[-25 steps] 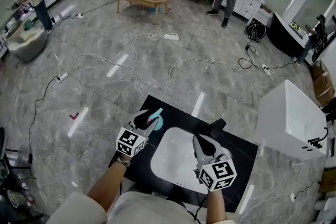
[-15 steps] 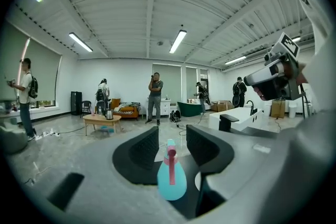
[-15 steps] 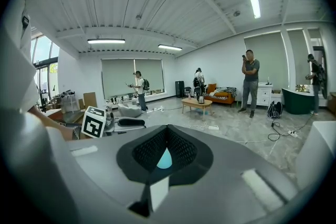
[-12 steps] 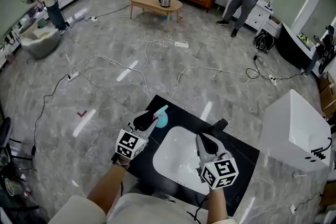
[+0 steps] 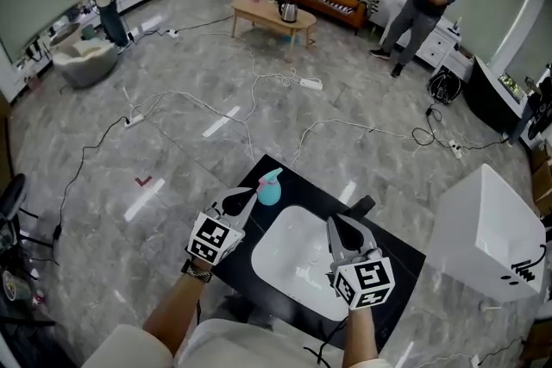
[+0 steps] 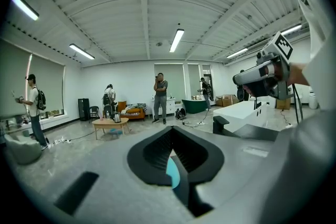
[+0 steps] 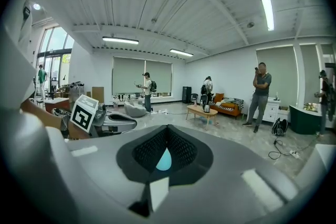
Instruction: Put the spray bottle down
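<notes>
Black countertop [image 5: 390,251] with white basin [image 5: 285,258], lower centre: spray bottle [image 5: 270,189] stands at countertop's upper-left corner, released. Left gripper [image 5: 249,195] drawn back, jaws just closed, empty; right gripper [image 5: 333,222] pressed together, empty. Placement apparently complete.

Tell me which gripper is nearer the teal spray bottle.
The left gripper: its jaws, just closed with nothing between them, end beside the teal plastic spray bottle; the right gripper hangs across the white sink.
</notes>
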`<state>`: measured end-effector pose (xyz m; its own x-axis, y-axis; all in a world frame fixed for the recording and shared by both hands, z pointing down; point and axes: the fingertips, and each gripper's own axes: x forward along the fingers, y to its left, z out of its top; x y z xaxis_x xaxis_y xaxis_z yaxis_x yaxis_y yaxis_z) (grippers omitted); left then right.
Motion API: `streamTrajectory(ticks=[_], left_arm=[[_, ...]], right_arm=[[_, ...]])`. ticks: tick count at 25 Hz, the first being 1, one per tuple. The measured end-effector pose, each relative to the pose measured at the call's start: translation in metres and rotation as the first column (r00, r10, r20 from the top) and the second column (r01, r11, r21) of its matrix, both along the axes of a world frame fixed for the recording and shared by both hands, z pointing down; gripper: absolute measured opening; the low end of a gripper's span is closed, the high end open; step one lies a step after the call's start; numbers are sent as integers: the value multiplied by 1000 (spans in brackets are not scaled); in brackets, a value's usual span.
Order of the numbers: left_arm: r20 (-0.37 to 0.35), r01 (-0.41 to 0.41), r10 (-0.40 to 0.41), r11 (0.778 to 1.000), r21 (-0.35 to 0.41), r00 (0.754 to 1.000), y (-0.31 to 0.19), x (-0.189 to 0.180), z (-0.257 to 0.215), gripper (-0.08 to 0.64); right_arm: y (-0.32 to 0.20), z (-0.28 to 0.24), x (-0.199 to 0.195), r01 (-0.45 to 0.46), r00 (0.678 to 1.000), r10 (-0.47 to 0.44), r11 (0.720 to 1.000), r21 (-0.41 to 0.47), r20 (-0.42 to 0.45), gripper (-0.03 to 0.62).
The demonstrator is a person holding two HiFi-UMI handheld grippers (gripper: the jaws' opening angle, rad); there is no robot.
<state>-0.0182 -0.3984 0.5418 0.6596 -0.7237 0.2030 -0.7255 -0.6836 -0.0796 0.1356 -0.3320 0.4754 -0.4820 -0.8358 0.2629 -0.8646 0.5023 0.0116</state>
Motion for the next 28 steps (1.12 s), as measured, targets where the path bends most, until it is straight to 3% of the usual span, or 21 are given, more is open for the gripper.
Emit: streamTrajectory(ticks=[5,28], left_arm=[[4,16,-16,1000,5,1000,22,-4,-16,0],[0,138,-140,977,165,990,144,-28,-115,0]], right_arm=[[11,-7,-6,37,999,-37,999,6,1,6],[97,-72,-39,188,982,-190,972,138,-3,5]])
